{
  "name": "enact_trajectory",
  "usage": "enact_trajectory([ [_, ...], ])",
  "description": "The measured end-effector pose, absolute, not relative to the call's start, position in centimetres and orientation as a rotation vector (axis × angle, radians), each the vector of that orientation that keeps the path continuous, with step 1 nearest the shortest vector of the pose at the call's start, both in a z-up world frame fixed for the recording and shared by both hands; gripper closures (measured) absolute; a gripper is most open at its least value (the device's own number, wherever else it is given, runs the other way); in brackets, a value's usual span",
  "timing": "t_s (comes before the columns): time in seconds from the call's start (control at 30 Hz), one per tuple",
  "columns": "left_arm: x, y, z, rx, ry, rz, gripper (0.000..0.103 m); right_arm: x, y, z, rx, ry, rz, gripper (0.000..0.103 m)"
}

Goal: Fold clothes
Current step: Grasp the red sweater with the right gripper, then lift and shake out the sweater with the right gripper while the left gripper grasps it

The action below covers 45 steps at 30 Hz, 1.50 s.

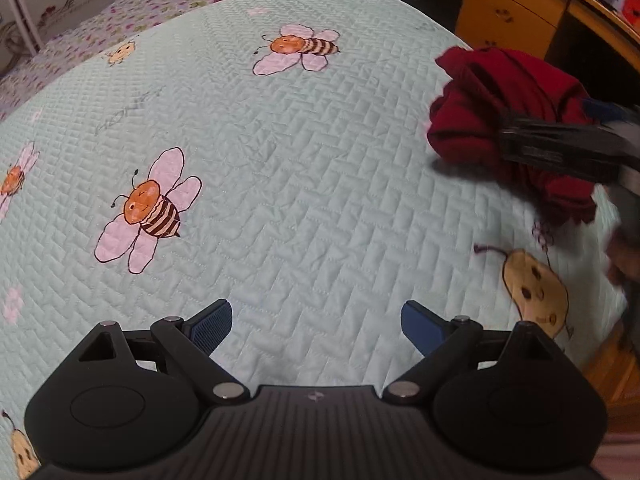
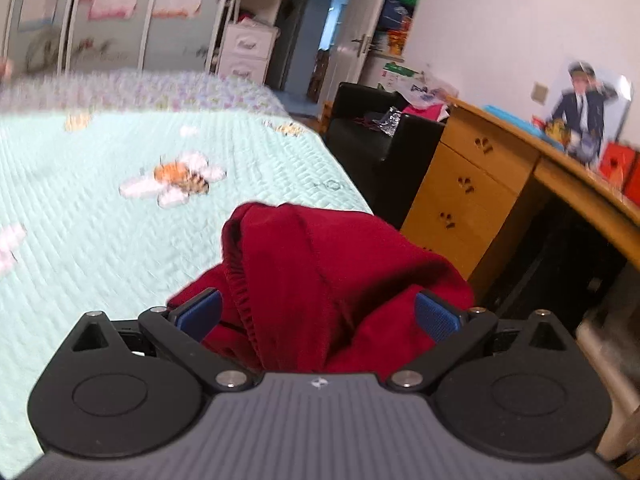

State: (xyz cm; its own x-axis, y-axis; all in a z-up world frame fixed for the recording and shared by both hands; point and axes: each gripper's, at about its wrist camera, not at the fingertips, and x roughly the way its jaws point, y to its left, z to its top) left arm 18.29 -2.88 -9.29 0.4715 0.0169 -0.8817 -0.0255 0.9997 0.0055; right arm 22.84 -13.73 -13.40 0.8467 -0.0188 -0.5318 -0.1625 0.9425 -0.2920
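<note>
A dark red garment (image 1: 492,92) (image 2: 320,248) lies bunched in a heap on the pale green bee-print quilt (image 1: 300,180) (image 2: 80,240), close to the bed's right edge. My right gripper (image 2: 318,314) (image 1: 520,142) is at the heap, with its blue pads (image 2: 200,314) spread wide and the red cloth bulging up between them. The pads flank the bunch without visibly pinching it. My left gripper (image 1: 316,328) hovers over bare quilt to the left of the garment. Its jaws are open and nothing is between them.
A yellow wooden desk with drawers (image 2: 460,200) (image 1: 508,4) stands just past the bed's right edge, beside a black armchair (image 2: 380,148). A flowered lilac cover (image 1: 120,12) lies on the far part of the bed. White wardrobes (image 2: 100,12) line the back wall.
</note>
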Motion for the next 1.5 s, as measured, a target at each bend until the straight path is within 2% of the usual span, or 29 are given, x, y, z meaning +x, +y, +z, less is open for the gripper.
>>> enact_trajectory([
  [0.03,18.0,-2.7,-9.2,-0.006,1.082,0.019,0.008,23.5,-13.3,-14.1,-0.365,0.582,0.067,0.019],
  [0.07,17.7,-2.4,-9.1,-0.010,1.084,0.016,0.008,24.2,-13.0,-14.8,-0.385,0.618,0.053,0.025],
  [0.17,16.5,-1.0,-9.2,-0.029,1.095,0.020,0.008,25.4,-14.1,-16.1,-0.320,0.666,0.061,0.034],
  [0.23,15.5,0.2,-9.3,-0.024,1.094,0.041,0.008,25.3,-15.2,-15.8,-0.234,0.654,0.086,0.068],
  [0.3,14.5,1.5,-9.4,-0.022,1.093,0.062,0.008,25.1,-16.0,-15.1,-0.152,0.650,0.085,0.081],
  [0.33,14.0,2.2,-9.4,-0.025,1.093,0.072,0.008,24.9,-16.3,-14.8,-0.113,0.648,0.083,0.084],
  [0.57,9.2,7.1,-8.7,-0.054,1.068,0.115,0.008,21.5,-17.2,-11.0,0.257,0.619,0.224,0.086],
  [0.93,1.1,15.0,-4.9,-0.188,0.927,0.172,0.008,10.9,-8.3,-4.8,0.674,0.651,0.945,0.086],
  [1.1,-1.6,18.2,-4.7,-0.218,0.891,0.262,0.007,9.6,-6.8,-7.9,0.578,0.755,0.950,0.085],
  [1.27,-2.0,18.7,-8.0,-0.209,1.013,0.295,0.008,8.3,-5.8,-14.3,0.323,0.979,0.726,0.078],
  [1.37,-2.0,17.9,-9.2,-0.215,1.047,0.261,0.008,6.6,-8.2,-15.7,0.424,1.036,0.681,0.070],
  [1.43,-1.4,17.1,-9.1,-0.208,1.047,0.237,0.008,5.8,-9.7,-15.0,0.468,1.028,0.651,0.057],
  [1.5,-1.3,16.1,-8.6,-0.197,1.030,0.193,0.008,5.6,-11.4,-13.9,0.507,1.008,0.611,0.054],
])
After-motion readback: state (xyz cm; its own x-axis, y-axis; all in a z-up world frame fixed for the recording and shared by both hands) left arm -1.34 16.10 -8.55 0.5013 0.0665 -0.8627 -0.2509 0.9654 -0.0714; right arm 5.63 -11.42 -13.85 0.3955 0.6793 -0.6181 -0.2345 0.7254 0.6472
